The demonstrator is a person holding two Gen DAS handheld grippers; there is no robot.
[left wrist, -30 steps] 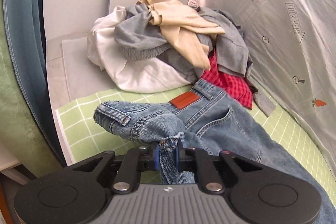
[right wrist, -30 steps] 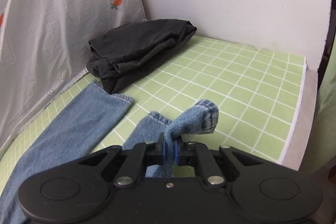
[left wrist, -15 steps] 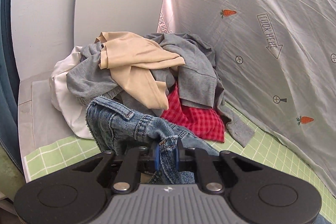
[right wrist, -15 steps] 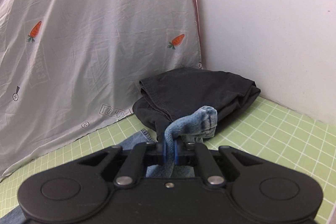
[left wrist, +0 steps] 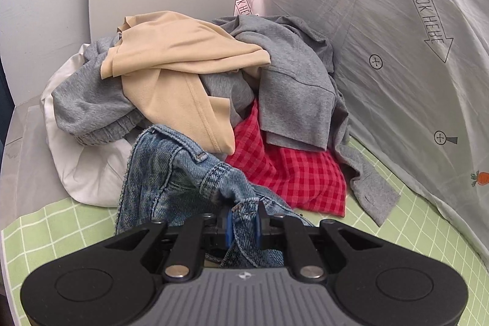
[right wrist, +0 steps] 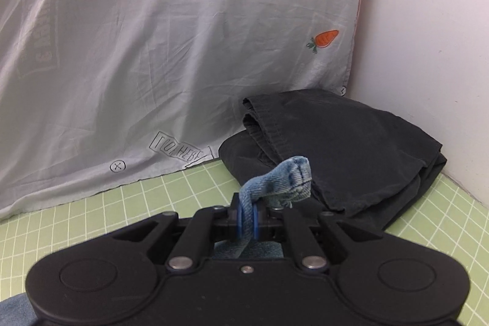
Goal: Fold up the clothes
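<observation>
A pair of blue jeans (left wrist: 171,173) is held by both grippers. My left gripper (left wrist: 243,223) is shut on the waistband end, which bunches up in front of the fingers. My right gripper (right wrist: 247,219) is shut on a leg hem (right wrist: 285,177), which curls up above the blue pads. Most of the jeans hang below both grippers, out of view. A pile of unfolded clothes (left wrist: 195,87) lies ahead of the left gripper: beige, grey, white and red checked pieces. A folded black garment (right wrist: 342,148) lies ahead of the right gripper.
A green grid mat (right wrist: 171,197) covers the surface; it also shows in the left wrist view (left wrist: 61,222). A grey carrot-print sheet (right wrist: 183,35) hangs along the back. White walls (right wrist: 428,20) close in the corners.
Both grippers have lifted and moved toward the back sheet, carrying the jeans off the mat. The clothes pile and the black garment now look nearer.
</observation>
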